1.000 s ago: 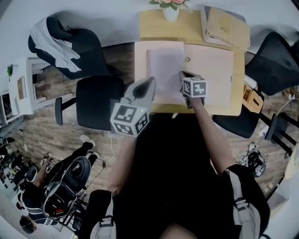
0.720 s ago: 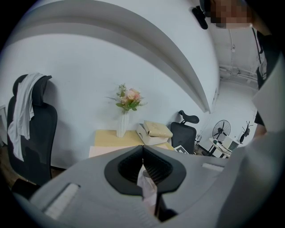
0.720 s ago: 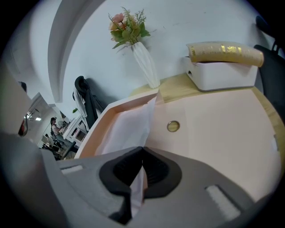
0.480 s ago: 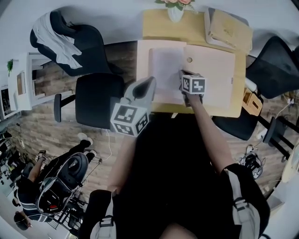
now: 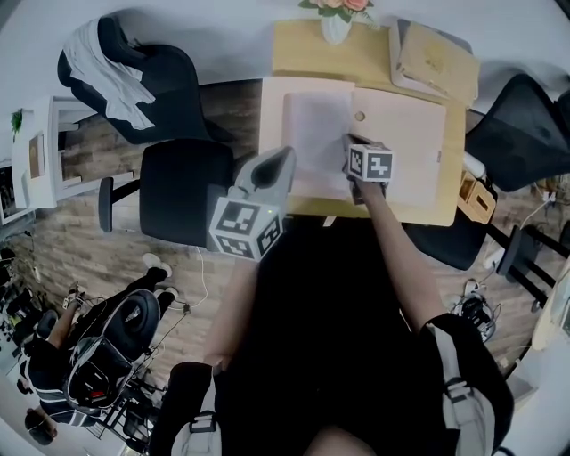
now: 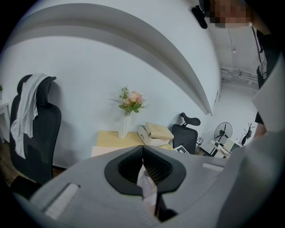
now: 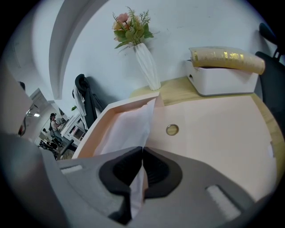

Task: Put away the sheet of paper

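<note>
A white sheet of paper (image 5: 313, 134) lies in the left half of an open pink folder (image 5: 405, 147) on the wooden desk (image 5: 303, 53). My right gripper (image 5: 350, 142) is shut on the sheet's right edge near the folder's fold. In the right gripper view the sheet (image 7: 127, 129) runs between the closed jaws (image 7: 142, 149), tilted up off the folder (image 7: 213, 133). My left gripper (image 5: 286, 154) is held high above the desk's front left, jaws closed (image 6: 142, 149). A pale sliver shows in the gap behind its tips; I cannot tell what it is.
A white vase with flowers (image 5: 336, 22) stands at the desk's back edge, with a white box (image 5: 436, 58) under a tan bundle at the back right. A brass snap (image 7: 172, 130) sits on the folder. Black chairs stand left (image 5: 183, 191) and right (image 5: 521, 125).
The head camera has shifted a little. Both grippers and the sheet stay where they were.
</note>
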Tool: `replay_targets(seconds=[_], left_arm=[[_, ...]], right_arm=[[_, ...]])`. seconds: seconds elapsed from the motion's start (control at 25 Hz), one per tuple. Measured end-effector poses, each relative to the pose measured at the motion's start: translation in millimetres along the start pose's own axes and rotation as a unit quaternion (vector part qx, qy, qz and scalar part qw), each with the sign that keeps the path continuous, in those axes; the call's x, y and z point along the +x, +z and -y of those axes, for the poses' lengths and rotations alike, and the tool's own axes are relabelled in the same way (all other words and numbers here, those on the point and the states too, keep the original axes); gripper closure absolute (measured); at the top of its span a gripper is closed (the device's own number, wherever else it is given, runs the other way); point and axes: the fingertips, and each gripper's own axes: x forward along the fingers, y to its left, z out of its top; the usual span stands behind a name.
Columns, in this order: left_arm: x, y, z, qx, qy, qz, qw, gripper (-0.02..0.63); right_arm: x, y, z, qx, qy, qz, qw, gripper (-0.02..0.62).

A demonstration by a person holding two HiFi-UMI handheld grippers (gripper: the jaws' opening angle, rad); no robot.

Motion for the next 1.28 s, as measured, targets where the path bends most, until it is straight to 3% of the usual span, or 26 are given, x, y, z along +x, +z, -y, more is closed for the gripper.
replay_targets(seconds=[0.52, 1.04, 1.28], left_arm=[[-5, -7, 1, -0.001, 0.001, 0.008, 1.0000, 0.595], [1, -9, 67, 0.012, 0.004, 0.009, 0.9999, 0.595], [4, -10, 116, 0.013, 0.006, 0.022, 0.9997, 0.595]], right_arm=[[-10, 0, -4, -0.014, 0.003, 0.013, 1.000, 0.529], [-73, 0, 38, -0.003, 0.018, 0.047, 0.999, 0.523], [-123, 6, 53, -0.017, 0.051, 0.074, 0.996, 0.523]])
